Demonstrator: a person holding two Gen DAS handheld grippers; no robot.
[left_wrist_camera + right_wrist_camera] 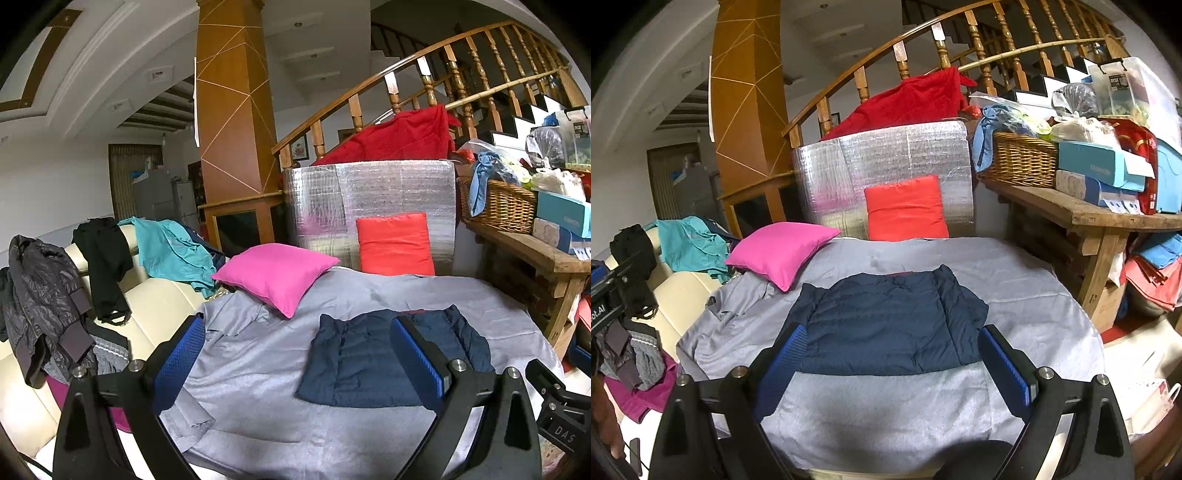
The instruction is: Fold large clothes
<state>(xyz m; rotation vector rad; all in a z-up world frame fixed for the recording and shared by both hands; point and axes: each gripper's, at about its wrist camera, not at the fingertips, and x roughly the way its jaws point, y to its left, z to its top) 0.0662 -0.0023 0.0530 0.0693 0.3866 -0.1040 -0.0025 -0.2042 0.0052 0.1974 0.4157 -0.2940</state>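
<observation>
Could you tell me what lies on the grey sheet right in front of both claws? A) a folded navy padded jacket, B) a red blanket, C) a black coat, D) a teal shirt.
A: the navy jacket lies folded flat on the grey sheet, ahead of both open claws.

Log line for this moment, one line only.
left tongs open, empty | right tongs open, empty | navy jacket folded flat on grey sheet | neither touching

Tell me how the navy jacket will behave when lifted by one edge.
The navy jacket looks quilted and puffy, so probably light for its bulk. It lies folded in soft layers on the grey sheet, so it would likely droop and unfold. Its smooth shell may be slippery.
</observation>
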